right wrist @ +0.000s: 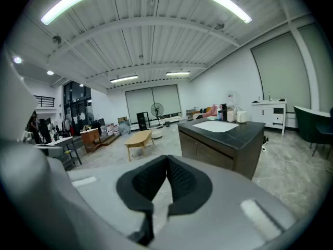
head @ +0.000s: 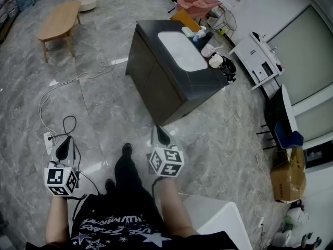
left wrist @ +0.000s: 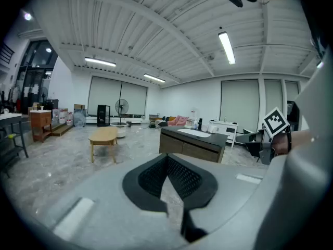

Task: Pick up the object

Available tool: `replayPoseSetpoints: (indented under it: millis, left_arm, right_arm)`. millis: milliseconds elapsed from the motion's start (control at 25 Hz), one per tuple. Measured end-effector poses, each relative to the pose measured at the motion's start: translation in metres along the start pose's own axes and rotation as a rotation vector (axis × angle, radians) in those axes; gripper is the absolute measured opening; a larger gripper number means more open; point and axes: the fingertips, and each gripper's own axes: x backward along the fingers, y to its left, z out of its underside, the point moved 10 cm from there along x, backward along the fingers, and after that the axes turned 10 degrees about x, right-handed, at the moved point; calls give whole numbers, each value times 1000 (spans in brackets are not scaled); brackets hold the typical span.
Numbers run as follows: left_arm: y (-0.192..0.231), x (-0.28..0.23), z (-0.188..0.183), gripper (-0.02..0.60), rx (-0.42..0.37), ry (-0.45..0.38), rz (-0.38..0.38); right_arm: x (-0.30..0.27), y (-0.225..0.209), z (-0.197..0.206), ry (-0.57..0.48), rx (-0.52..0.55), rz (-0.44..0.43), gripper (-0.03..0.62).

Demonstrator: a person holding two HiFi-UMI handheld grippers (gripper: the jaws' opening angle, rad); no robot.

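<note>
The left gripper [head: 66, 141] and right gripper [head: 158, 131] are both pressed together, empty, short of the dark cabinet [head: 156, 85]. Along its top's far edge crowd bottles and white cups [head: 210, 51]; their labels and lie are too small to tell.

We see glossy marble-look floor [head: 104, 108], bare wood table [head: 58, 20], matt dark cabinet [head: 156, 82], pink cloth [head: 196, 3] and a brown cardboard box [head: 287, 178]
</note>
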Motion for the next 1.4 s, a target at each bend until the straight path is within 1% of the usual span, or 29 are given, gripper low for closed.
replayPoseSetpoints:
  millis: [240,480,840,880,920,1040,1200,1280,1400]
  left_arm:
    - [-11,7,4,9,-12,-7,14]
    - [-6,10,-5,9,-22,-55,0]
    - [-4,-14,-11,9,3,-43,8]
    - [-3,-20,-14,9,3,-45,10]
    - [-2,-27,-18,9,2,-47,11]
    - [0,-54,-32,9,0,-52,20]
    - [-3,-97,-46,9,-5,-40,30]
    - [-6,-123,-56,9,-7,-29,34]
    - [-10,-167,-71,9,-15,-17,47]
  right_arm:
    - [13,-3,3,-5,0,11,5]
    - [17,0,-3,-15,13,14,3]
    - [-6,-8,-20,-70,9,8,5]
    - [-11,-10,-24,-75,13,7,30]
    - [-18,-12,-27,-78,17,6,71]
    - [-41,-23,-39,-75,17,8,130]
    - [-79,-45,-50,-43,-11,8,223]
    - [-103,-61,-58,-28,-26,9,252]
    - [-141,-83,-72,-33,-48,14,281]
